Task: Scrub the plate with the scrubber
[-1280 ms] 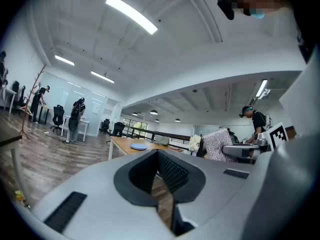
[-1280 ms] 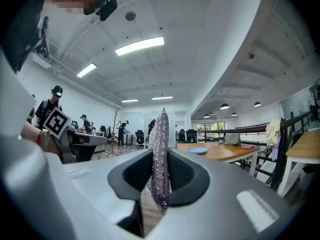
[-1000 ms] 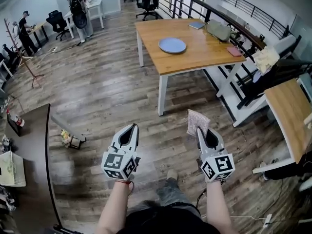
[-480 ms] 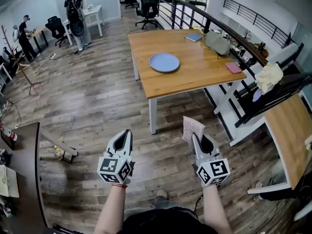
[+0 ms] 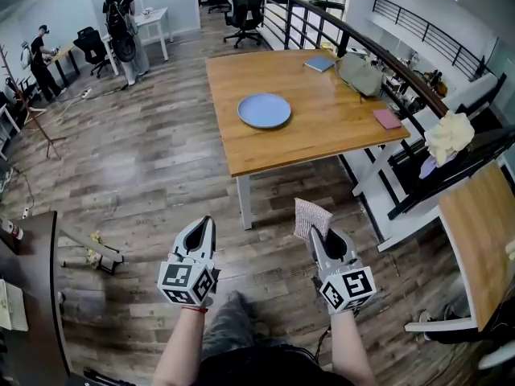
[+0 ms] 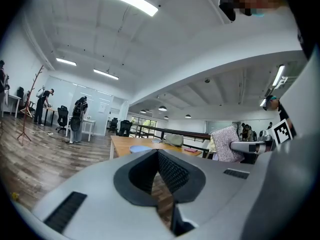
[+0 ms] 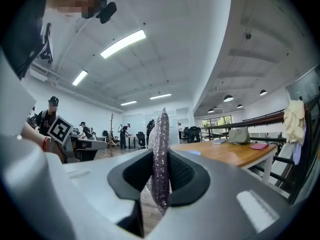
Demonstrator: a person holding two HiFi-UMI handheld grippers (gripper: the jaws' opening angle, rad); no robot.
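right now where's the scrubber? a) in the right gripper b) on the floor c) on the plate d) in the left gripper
a: the right gripper is shut on the scrubber; the plate lies alone on the table.

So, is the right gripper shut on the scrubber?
Shut: the right gripper has its jaws pressed on the scrubber, standing upright between them.
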